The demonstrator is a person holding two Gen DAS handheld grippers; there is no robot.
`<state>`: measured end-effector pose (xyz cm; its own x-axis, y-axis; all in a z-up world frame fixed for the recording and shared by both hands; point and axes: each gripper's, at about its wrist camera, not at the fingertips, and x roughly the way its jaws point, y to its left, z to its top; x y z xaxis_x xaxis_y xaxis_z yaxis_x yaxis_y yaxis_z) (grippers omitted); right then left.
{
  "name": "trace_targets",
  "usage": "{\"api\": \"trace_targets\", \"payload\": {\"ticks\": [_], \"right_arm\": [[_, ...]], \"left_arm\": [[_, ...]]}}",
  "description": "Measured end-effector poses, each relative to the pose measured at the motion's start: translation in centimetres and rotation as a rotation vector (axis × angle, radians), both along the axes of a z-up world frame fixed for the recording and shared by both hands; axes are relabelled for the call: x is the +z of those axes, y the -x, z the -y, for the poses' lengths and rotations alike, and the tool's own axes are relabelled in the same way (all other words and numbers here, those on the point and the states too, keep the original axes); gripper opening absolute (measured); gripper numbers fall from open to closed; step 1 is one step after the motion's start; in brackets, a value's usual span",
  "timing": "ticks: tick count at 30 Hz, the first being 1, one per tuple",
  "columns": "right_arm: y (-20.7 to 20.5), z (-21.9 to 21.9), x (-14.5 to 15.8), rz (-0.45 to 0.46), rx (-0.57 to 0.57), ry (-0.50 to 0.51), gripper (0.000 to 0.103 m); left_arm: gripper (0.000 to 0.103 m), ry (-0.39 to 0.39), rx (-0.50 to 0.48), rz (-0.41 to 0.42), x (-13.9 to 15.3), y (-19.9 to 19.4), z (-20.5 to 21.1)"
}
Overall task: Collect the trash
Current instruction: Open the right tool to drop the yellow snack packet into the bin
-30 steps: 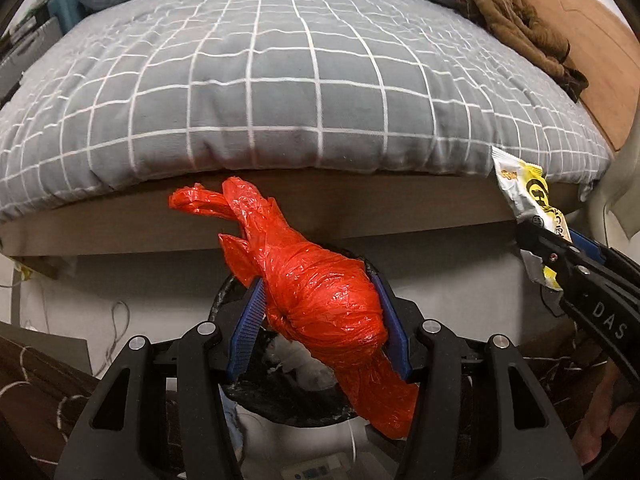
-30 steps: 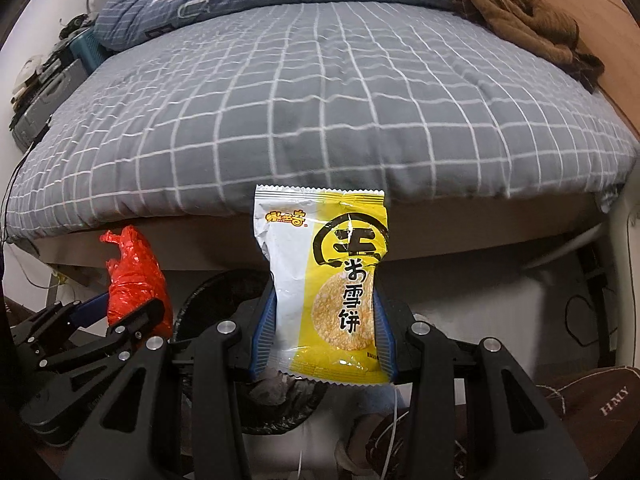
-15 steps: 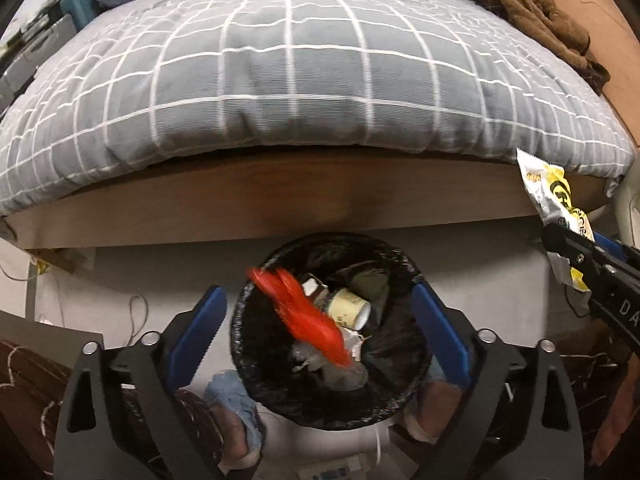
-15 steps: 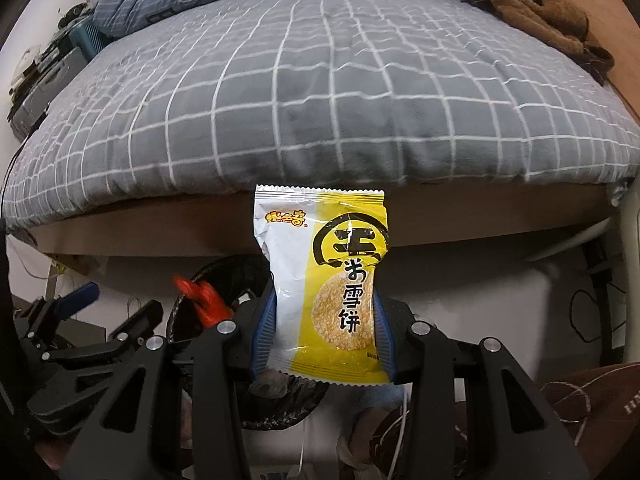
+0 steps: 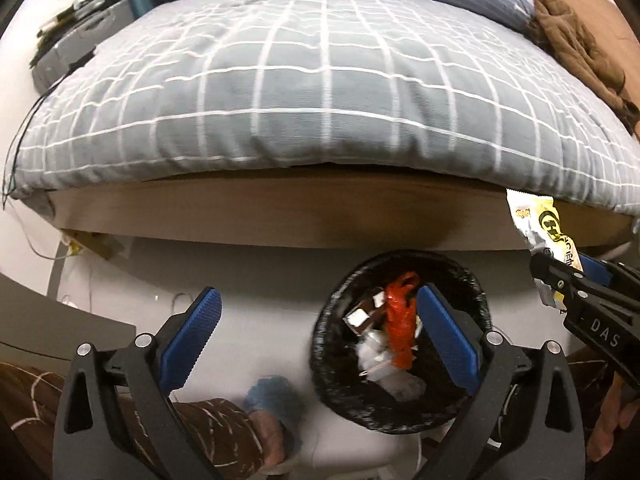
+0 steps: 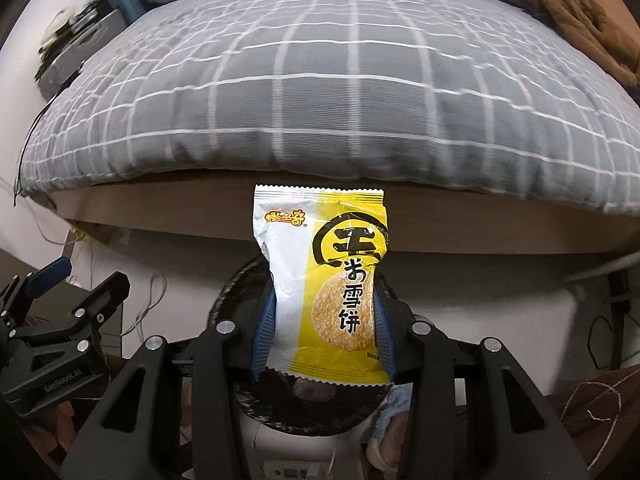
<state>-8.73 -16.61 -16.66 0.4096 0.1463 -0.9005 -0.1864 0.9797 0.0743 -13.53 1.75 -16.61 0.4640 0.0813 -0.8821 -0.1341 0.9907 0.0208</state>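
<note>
A: Where's the trash?

B: One piece is a yellow-and-white snack wrapper (image 6: 326,292), pinched upright between the blue pads of the right tongs (image 6: 324,328). Directly behind and below it is the black-lined bin (image 6: 240,292) on the floor in front of the bed (image 6: 320,92). In the left view the wrapper sits out at three o'clock.

A: And the red piece?

B: The red plastic bag (image 5: 400,328) lies in the bin, among pale scraps, at about five o'clock in the left view. The left tongs (image 5: 320,328) stand wide apart with nothing between the pads; one pad overlaps the bin's rim, the other is over bare floor.

A: So which step is this?

B: I'd judge the red bag's drop is done and the wrapper's is in hand. The next move calls for centring the right tongs over the bin's mouth and then letting go, since a light wrapper could flutter past the rim.

A: Anything else nearby?

B: A brown garment (image 5: 576,48) at one o'clock on the bed.
</note>
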Motion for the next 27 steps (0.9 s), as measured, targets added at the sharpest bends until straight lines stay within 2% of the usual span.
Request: {"api": "trace_targets", "payload": {"ticks": [9, 17, 27], "right_arm": [[0.3, -1.9, -0.1, 0.011, 0.048, -0.009, 0.06], [0.8, -1.4, 0.4, 0.031, 0.06, -0.009, 0.074], [1.5, -0.5, 0.7, 0.055, 0.033, 0.024, 0.087]], "left_arm": [[0.096, 0.002, 0.023, 0.004, 0.2, 0.6, -1.2], [0.096, -0.003, 0.007, 0.015, 1.0, 0.7, -0.5], [0.096, 0.002, 0.001, 0.016, 1.2, 0.8, -0.8]]}}
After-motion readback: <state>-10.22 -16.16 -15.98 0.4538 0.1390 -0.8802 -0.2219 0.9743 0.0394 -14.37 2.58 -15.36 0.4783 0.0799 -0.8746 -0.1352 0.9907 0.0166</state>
